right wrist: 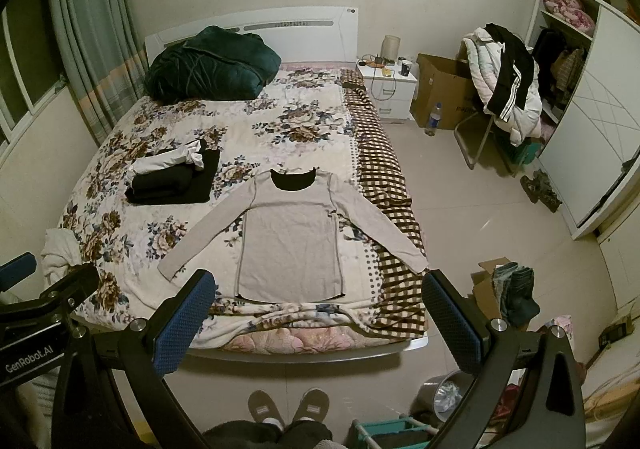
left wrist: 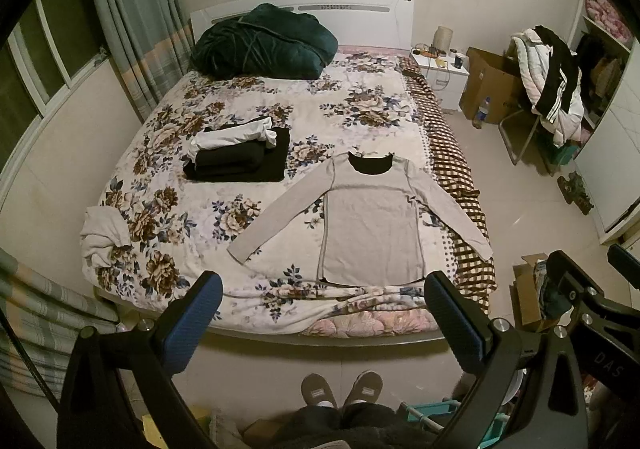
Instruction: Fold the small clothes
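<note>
A grey long-sleeved shirt (left wrist: 370, 221) with a black collar lining lies flat on the floral bed, sleeves spread out; it also shows in the right wrist view (right wrist: 290, 239). A stack of folded black and white clothes (left wrist: 240, 155) sits to its left, seen too in the right wrist view (right wrist: 172, 175). A crumpled white garment (left wrist: 104, 235) lies at the bed's left edge. My left gripper (left wrist: 322, 291) is open and empty, held back from the foot of the bed. My right gripper (right wrist: 318, 289) is open and empty, also short of the bed.
A dark green duvet (left wrist: 262, 43) is piled at the headboard. A nightstand (right wrist: 386, 87), cardboard box (right wrist: 440, 93) and a chair heaped with clothes (right wrist: 506, 81) stand right of the bed. A wardrobe (right wrist: 592, 129) is at far right. Slippered feet (right wrist: 288, 407) stand below.
</note>
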A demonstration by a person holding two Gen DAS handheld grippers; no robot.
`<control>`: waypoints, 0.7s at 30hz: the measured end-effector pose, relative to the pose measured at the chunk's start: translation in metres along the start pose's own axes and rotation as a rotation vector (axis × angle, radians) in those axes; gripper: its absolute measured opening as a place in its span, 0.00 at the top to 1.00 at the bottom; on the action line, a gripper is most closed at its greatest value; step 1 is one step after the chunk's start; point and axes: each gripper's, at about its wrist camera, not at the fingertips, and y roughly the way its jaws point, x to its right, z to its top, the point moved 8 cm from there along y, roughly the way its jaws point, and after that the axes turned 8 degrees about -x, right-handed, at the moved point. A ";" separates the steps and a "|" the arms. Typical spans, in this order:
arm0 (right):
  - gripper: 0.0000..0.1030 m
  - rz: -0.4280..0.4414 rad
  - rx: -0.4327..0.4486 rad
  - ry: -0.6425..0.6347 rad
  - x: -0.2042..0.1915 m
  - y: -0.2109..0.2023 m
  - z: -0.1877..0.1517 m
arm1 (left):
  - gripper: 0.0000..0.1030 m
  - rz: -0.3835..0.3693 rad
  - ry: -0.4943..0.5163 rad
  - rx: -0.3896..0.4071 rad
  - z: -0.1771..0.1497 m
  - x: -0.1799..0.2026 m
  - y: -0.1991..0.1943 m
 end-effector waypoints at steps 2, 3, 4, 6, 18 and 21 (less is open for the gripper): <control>0.00 -0.001 0.000 -0.001 0.001 0.001 0.000 | 0.00 0.002 -0.001 0.002 0.000 0.000 0.000; 0.00 0.000 0.000 -0.001 0.001 0.001 0.000 | 0.00 0.000 -0.001 0.001 0.000 0.000 0.000; 0.00 0.000 0.000 -0.001 0.001 0.001 0.000 | 0.00 0.000 -0.001 0.002 -0.001 0.002 0.001; 0.00 -0.001 0.001 -0.001 0.000 -0.001 0.000 | 0.00 0.000 -0.001 0.002 0.000 0.000 0.000; 0.00 0.001 0.002 -0.001 0.001 0.000 0.000 | 0.00 -0.004 -0.002 0.006 -0.001 -0.001 -0.001; 0.00 0.000 0.004 -0.001 0.000 0.000 0.000 | 0.00 -0.003 -0.001 0.006 -0.001 -0.001 -0.001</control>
